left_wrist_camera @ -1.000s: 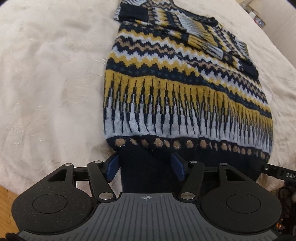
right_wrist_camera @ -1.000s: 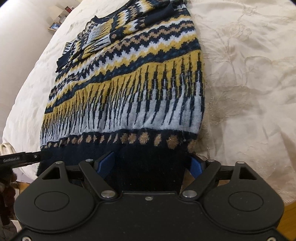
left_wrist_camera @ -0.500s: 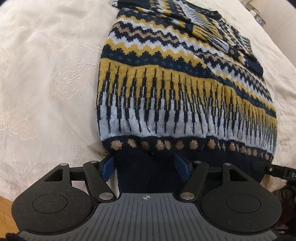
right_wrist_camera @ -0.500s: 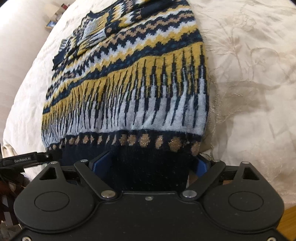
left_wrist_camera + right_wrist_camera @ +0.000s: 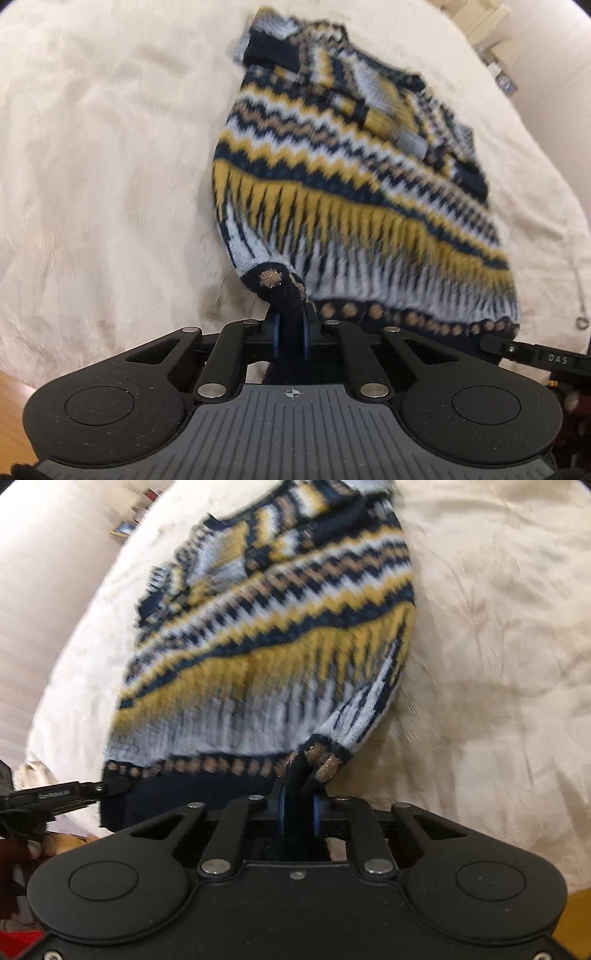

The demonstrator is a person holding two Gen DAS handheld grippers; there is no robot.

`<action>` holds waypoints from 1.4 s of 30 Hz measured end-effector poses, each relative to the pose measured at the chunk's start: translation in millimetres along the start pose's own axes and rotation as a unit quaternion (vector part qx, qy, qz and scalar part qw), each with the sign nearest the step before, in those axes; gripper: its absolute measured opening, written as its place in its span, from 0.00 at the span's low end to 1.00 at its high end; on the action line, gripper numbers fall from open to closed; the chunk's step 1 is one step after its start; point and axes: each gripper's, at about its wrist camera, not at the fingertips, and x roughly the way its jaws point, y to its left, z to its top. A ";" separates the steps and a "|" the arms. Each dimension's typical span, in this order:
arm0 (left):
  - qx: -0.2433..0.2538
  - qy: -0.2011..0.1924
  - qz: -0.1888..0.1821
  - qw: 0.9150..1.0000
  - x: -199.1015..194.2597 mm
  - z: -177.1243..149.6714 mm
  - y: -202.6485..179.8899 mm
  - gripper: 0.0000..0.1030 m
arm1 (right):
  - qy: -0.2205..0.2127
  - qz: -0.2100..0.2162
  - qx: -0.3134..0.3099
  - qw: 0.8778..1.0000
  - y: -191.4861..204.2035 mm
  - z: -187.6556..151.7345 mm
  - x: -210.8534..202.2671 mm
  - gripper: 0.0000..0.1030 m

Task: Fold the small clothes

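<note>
The patterned knit sweater [image 5: 354,192], soft, floppy and light, is lying on the cream bedspread [image 5: 92,184], while the left hand-held gripper [image 5: 290,332] and right hand-held gripper [image 5: 297,808] are each pinching a corner of its navy hem, the sensible hold.
</note>
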 end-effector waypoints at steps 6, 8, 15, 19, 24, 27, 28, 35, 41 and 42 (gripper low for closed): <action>-0.005 -0.049 -0.027 0.998 -22.4 32.8 -9.3 0.10 | -0.054 0.026 -0.003 0.998 12.9 29.3 -26.4 0.21; -0.005 -0.069 -0.035 0.997 -27.3 48.2 -11.3 0.10 | -0.076 0.031 0.001 0.997 16.8 43.7 -31.4 0.20; -0.004 -0.138 -0.061 0.989 -40.8 115.7 -21.5 0.10 | -0.151 0.042 0.005 0.988 29.4 103.5 -40.8 0.20; 0.003 -0.169 -0.080 0.982 -41.4 159.6 -28.5 0.10 | -0.186 0.045 0.004 0.981 37.3 139.7 -41.4 0.20; 0.023 -0.187 -0.091 0.978 -28.8 211.1 -38.9 0.10 | -0.218 0.044 0.006 0.975 43.2 189.1 -33.1 0.20; 0.029 -0.183 -0.091 0.978 -12.0 238.5 -43.1 0.10 | -0.223 0.033 0.012 0.974 44.0 219.3 -20.5 0.20; 0.029 -0.179 -0.091 0.979 -5.4 246.6 -43.6 0.10 | -0.223 0.030 0.016 0.974 43.6 228.8 -14.8 0.20; 0.005 -0.150 -0.069 0.986 39.5 280.9 -39.3 0.10 | -0.198 0.002 0.041 0.979 30.6 276.9 27.2 0.20; -0.018 -0.130 -0.026 0.991 73.7 296.4 -36.8 0.11 | -0.152 -0.010 0.039 0.988 16.6 303.0 60.2 0.22; -0.026 -0.127 -0.019 0.991 79.0 297.6 -35.8 0.12 | -0.144 -0.012 0.037 0.989 14.5 306.7 65.4 0.22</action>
